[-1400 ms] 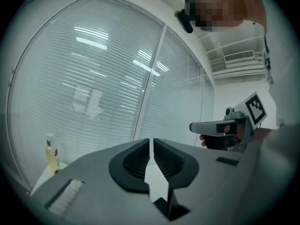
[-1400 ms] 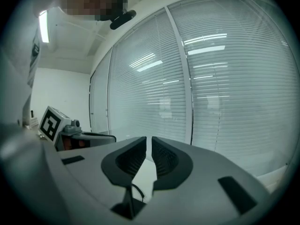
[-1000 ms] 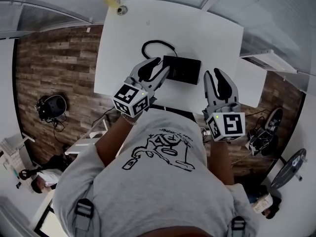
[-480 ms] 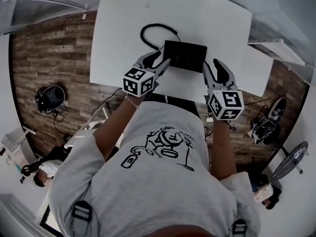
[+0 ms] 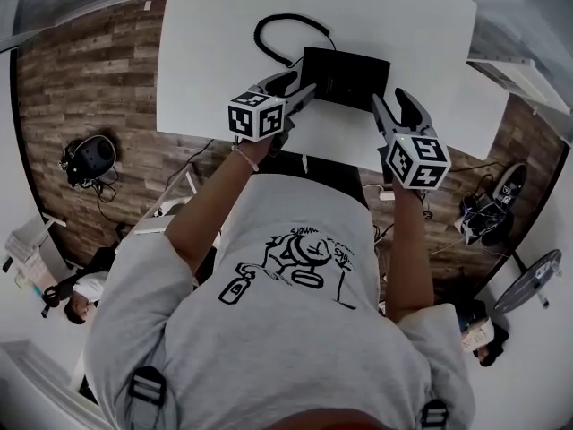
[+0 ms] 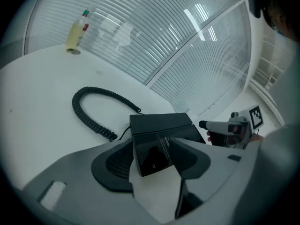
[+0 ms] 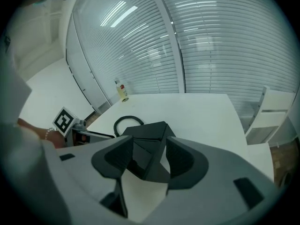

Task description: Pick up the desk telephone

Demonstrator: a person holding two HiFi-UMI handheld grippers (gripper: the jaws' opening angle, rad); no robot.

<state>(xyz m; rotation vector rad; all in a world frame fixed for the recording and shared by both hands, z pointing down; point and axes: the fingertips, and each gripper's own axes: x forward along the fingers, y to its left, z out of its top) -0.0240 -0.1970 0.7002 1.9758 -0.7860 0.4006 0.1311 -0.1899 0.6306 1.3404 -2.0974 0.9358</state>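
While opening, left gripper (image 6: 152,153): fingers wide, corner of desk telephone (image 5: 346,77) between them, ungripped.
right gripper (image 7: 147,150): fingers opening wide, opposite corner between them, ungripped.
desk (image 5: 215,61): beneath fingers.

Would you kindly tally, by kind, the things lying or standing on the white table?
Desk telephone: 1
Coiled cord: 1
Bottle: 1
Total: 3
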